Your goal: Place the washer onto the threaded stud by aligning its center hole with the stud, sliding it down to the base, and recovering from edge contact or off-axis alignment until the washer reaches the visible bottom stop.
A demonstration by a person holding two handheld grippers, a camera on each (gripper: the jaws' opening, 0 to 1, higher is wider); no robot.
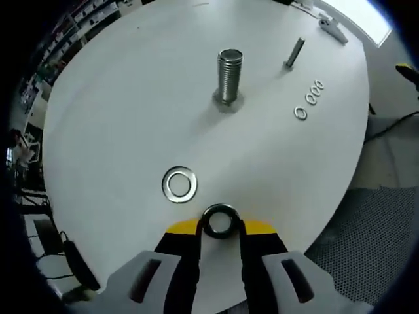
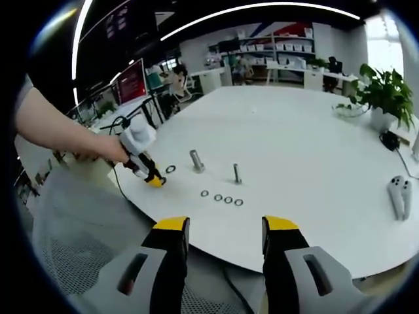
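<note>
Left gripper (image 1: 220, 226) closed onto a dark washer (image 1: 219, 221), pinched between yellow-tipped jaws just above the white round table (image 1: 118, 124). Just ahead and left, a silver washer (image 1: 179, 184) lying flat. Farther ahead, large threaded stud (image 1: 229, 76) upright. Right gripper (image 2: 224, 235) hanging off the table edge, jaws wide apart, empty.

Left tool (image 1: 219, 226) grips washer (image 1: 218, 220); stud (image 1: 229, 76) well apart.

A round white table (image 1: 118, 118) carries a large threaded stud (image 1: 229, 75) standing upright, with a thinner stud (image 1: 294, 53) beyond it. A washer (image 1: 179, 184) lies flat nearer (three small ones (image 1: 309, 99) sit in a row by the thin stud).
</note>
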